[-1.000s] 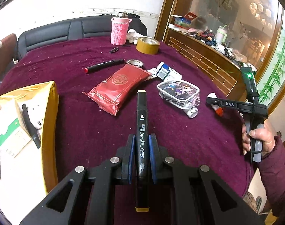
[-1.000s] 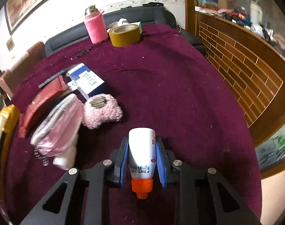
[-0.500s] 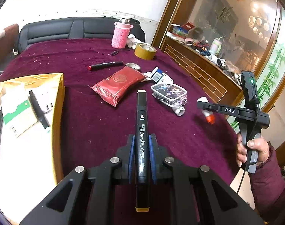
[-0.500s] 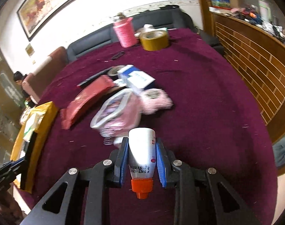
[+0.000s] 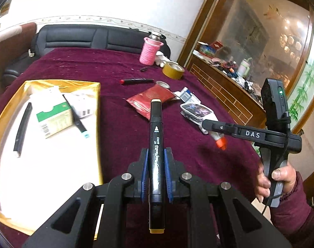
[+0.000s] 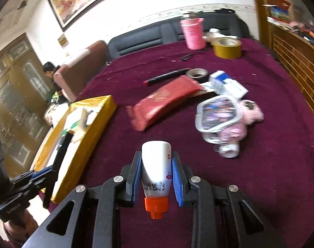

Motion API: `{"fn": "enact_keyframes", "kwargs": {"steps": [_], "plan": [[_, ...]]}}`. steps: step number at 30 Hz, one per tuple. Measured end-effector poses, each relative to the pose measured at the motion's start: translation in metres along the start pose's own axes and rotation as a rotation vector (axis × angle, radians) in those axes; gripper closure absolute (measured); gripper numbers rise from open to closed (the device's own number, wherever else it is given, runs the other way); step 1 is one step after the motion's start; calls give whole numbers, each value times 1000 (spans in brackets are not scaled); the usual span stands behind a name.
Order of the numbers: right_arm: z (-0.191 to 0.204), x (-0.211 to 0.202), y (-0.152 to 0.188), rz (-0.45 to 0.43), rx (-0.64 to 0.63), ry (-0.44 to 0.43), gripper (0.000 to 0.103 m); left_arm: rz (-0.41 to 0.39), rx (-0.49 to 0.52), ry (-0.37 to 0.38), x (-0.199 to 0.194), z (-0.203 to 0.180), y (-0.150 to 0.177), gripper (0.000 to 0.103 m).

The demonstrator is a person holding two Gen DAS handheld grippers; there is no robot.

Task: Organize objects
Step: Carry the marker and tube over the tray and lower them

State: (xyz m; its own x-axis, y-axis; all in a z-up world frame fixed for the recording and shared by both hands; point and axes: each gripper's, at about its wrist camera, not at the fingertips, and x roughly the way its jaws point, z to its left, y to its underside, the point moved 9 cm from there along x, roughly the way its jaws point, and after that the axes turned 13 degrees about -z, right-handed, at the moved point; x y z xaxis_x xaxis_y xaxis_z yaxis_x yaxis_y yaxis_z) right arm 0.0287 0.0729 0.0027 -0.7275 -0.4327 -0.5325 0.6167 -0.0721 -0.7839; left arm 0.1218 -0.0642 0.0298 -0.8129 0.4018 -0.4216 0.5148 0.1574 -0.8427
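Maroon tablecloth point(image 5: 119, 128), both claws tilted down.

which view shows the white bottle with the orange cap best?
Right wrist view. The white bottle with the orange cap fills the centre, clamped between the right gripper pads, label print visible. In the left wrist view that bottle is small and mostly hidden behind the gripper's black finger; mainly the cap shows.
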Motion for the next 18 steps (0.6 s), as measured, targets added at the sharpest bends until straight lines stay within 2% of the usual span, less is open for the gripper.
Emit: {"fn": "enact_keyframes", "kwargs": {"steps": [12, 18], "plan": [[109, 52, 0, 82, -62, -173, 73, -81, -109, -150, -39, 92, -18, 89], [151, 80, 7, 136, -87, -223, 73, -77, -157, -214, -43, 134, -17, 89]]}}
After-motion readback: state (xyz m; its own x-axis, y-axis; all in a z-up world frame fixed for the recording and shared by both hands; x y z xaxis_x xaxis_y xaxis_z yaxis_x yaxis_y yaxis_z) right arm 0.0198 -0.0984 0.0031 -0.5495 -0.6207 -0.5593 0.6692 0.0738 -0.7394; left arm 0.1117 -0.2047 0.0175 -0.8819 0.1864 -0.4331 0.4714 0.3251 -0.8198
